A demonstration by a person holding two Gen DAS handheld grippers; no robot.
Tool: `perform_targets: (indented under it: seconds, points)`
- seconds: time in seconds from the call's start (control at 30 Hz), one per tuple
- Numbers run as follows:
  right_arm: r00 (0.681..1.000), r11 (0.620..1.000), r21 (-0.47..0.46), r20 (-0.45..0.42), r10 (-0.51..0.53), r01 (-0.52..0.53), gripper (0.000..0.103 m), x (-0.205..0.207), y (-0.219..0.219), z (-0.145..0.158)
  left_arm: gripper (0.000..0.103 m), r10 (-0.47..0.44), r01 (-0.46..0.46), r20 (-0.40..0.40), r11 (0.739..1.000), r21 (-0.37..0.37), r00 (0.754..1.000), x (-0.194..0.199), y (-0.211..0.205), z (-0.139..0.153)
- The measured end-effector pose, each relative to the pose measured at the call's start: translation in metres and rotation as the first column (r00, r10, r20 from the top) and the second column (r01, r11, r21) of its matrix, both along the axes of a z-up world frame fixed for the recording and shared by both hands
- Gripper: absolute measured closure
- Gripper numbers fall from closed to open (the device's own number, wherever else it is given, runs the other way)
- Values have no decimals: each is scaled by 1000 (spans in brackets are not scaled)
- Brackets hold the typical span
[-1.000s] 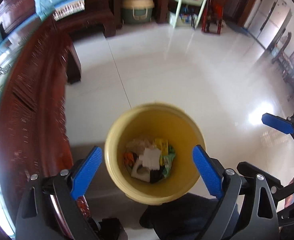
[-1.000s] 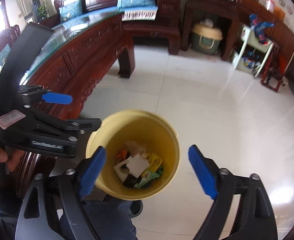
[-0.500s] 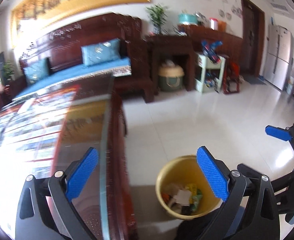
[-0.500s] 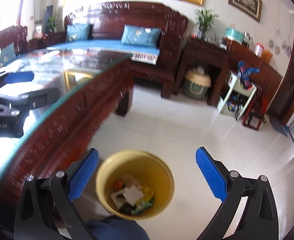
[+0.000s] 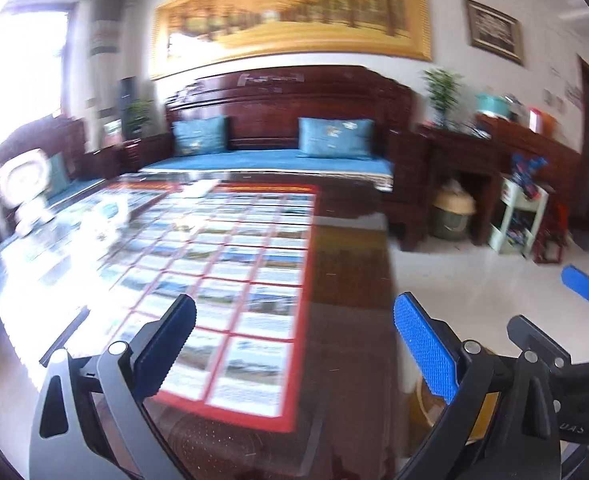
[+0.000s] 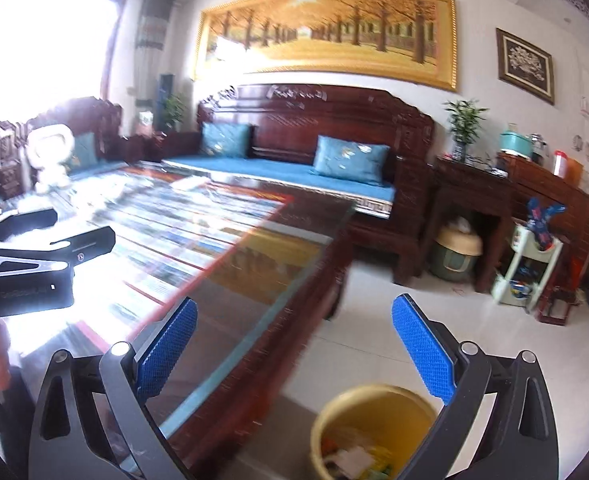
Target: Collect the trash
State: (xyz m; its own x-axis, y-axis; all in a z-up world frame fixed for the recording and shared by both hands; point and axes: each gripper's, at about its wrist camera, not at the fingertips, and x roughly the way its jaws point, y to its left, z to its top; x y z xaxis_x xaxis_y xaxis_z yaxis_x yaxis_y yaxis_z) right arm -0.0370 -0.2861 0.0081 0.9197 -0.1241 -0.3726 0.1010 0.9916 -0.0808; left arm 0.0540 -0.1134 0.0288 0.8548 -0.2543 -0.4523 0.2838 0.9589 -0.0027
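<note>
Both your left gripper (image 5: 294, 344) and right gripper (image 6: 292, 346) are spread and empty, the yellow bin (image 6: 374, 432) of trash sits lower right, and whatever scraps lie far upper left on the glass-topped table (image 5: 334, 320) are likely light and crushable, so pinch mid-body gently.

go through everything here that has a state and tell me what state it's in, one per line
Left gripper: jaws wide open, empty, over the table.
Right gripper: jaws wide open, empty.
Bin: upright on the floor beside the table, no lid, trash in the bottom.
Table: glass top, glare on the far half.
</note>
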Motion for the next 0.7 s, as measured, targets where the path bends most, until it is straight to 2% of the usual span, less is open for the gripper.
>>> perform_targets:
  seconds: [0.13, 0.3, 0.57, 0.7]
  points:
    - [998, 997, 34, 16, 65, -66, 8, 13, 36, 1, 4, 121, -120, 11, 991, -55, 993, -2, 55, 2]
    - [986, 984, 69, 7, 164, -164, 8, 26, 79, -1, 4, 218, -216, 19, 974, -61, 976, -10, 99, -3]
    - [968, 962, 111, 9, 249, -249, 8, 43, 123, -2, 4, 283, -286, -48, 954, -89, 958, -13, 145, -22]
    - [963, 957, 108, 8, 269, -268, 8, 45, 134, -4, 4, 317, -322, -76, 944, -76, 946, -8, 157, -25]
